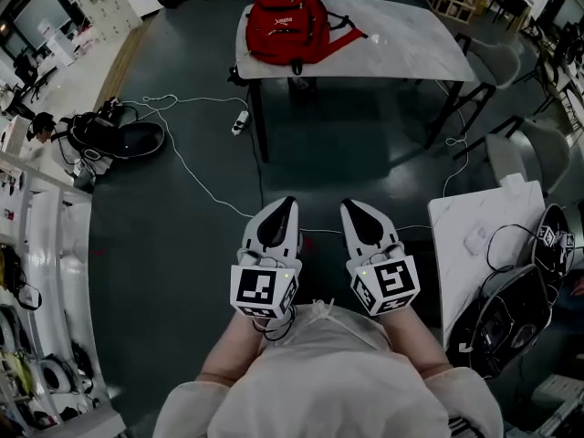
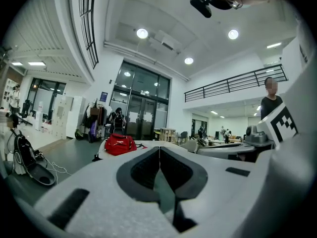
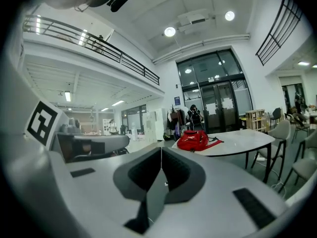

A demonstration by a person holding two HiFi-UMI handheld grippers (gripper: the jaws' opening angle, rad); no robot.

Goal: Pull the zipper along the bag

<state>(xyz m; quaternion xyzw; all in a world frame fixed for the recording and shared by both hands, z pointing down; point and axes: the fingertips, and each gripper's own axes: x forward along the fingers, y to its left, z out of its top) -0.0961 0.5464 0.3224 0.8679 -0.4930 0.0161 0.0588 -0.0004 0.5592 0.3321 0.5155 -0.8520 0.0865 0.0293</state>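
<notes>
Bag (image 1: 287, 27): red, lying on the bench (image 1: 420, 39), toward its left end in the head view.
Left gripper (image 1: 290, 202): well short of the bench, above the floor (image 1: 182, 235); fingers together, nothing between.
Right gripper (image 1: 348, 205): equally short of the bench; fingers together, empty.

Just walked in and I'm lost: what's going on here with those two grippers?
A person holds a gripper in each hand, out in front of the body. The left gripper and the right gripper both have their fingers closed on nothing. The red bag lies on a white table across the floor, apart from both grippers, so the zipper pull has not begun.
</notes>
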